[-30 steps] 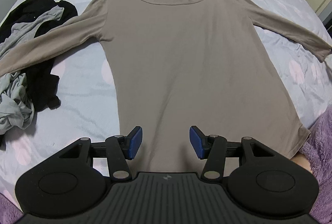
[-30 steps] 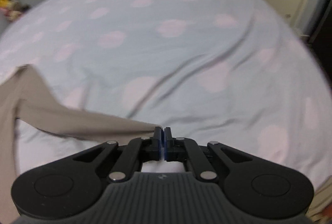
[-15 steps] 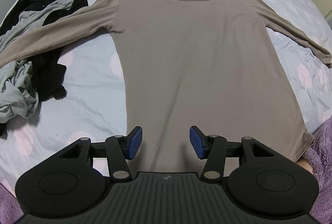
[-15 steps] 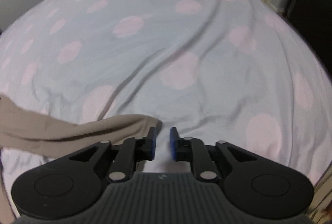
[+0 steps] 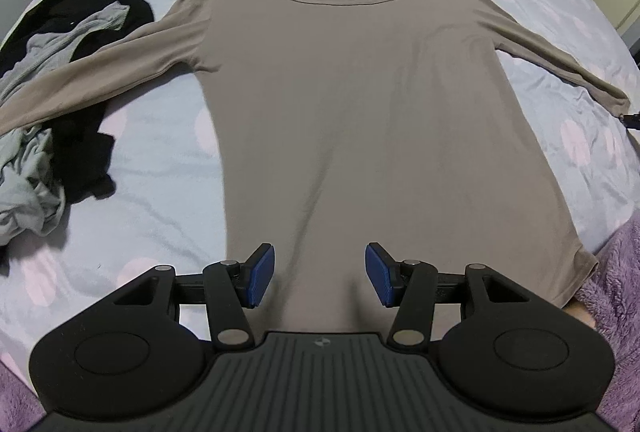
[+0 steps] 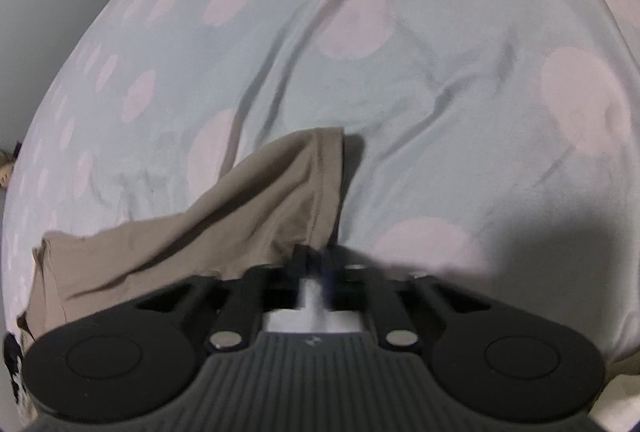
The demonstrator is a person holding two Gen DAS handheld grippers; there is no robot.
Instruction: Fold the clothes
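Taupe long-sleeved knit shirt (image 5: 360, 104) lies flat, front up, across the middle of the bed (image 5: 160, 200), which is covered by a pale blue sheet with pink dots; the neckline points toward the far edge and the hem toward the near edge. Both sleeves spread outward toward the left and right sides of the bed. The left sleeve crosses a crumpled heap of black and grey garments (image 5: 44, 104) near the left edge. The left gripper (image 5: 319, 275) hovers over the hem, its blue-padded fingers (image 5: 262, 274) spread wide and holding nothing. A purple fleece fabric (image 5: 612, 272) shows at the near right corner of the left wrist view. The right gripper (image 6: 314, 266) is at the cuff (image 6: 320, 184) of the right sleeve, which rises off the sheet in a loose fold; its fingers appear drawn narrow at the cuff edge, but blur makes it impossible to tell whether they pinch the cloth.
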